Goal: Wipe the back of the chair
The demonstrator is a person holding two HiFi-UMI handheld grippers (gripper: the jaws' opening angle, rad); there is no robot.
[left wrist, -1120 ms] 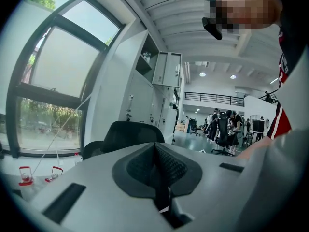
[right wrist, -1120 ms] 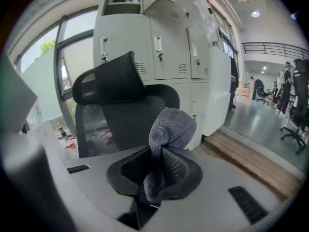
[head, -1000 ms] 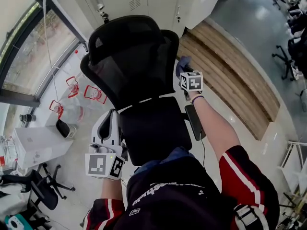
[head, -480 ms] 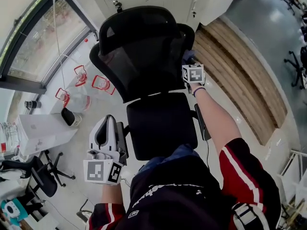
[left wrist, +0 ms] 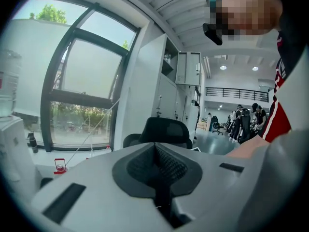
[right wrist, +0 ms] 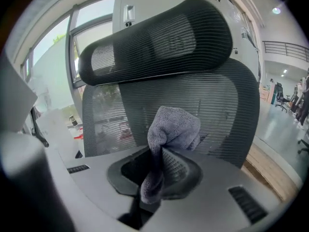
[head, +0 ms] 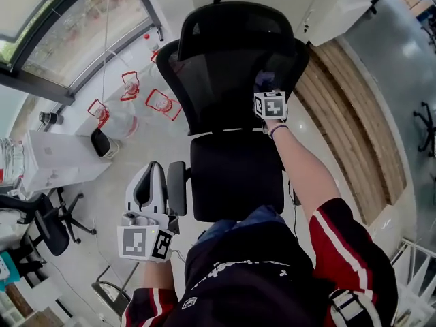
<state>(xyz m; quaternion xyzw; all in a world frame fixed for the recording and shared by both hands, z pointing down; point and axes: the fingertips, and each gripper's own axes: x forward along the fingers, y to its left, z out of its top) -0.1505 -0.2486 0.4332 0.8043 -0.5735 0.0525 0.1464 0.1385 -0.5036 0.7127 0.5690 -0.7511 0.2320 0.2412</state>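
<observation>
The person stands over the chair (head: pixel 235 176) with a gripper in each hand. The right gripper (head: pixel 267 87) (right wrist: pixel 157 166) is up at the mesh back (head: pixel 218 73) (right wrist: pixel 217 100), near its right edge and just under the headrest (head: pixel 235 22) (right wrist: pixel 154 37). Its jaws are pinched tight on a grey cloth (head: pixel 264 80) (right wrist: pixel 174 127). The cloth bunches up out of the jaws in a soft lump, and that lump lies right at the mesh ahead of the gripper. From here I can't say for sure that it is pressed against the mesh.

The left gripper (head: pixel 155 176) (left wrist: pixel 157 170) hangs low, well apart from the right one and off to the left of the seat (head: pixel 235 203). Its jaws are closed together with nothing between them. Just to its right is the chair's armrest (head: pixel 177 188), close by but not touching. It points up toward the chair, whose headrest (left wrist: pixel 166 129) shows beyond its tips. A tall window (left wrist: pixel 87 81) stands to the left of it.
</observation>
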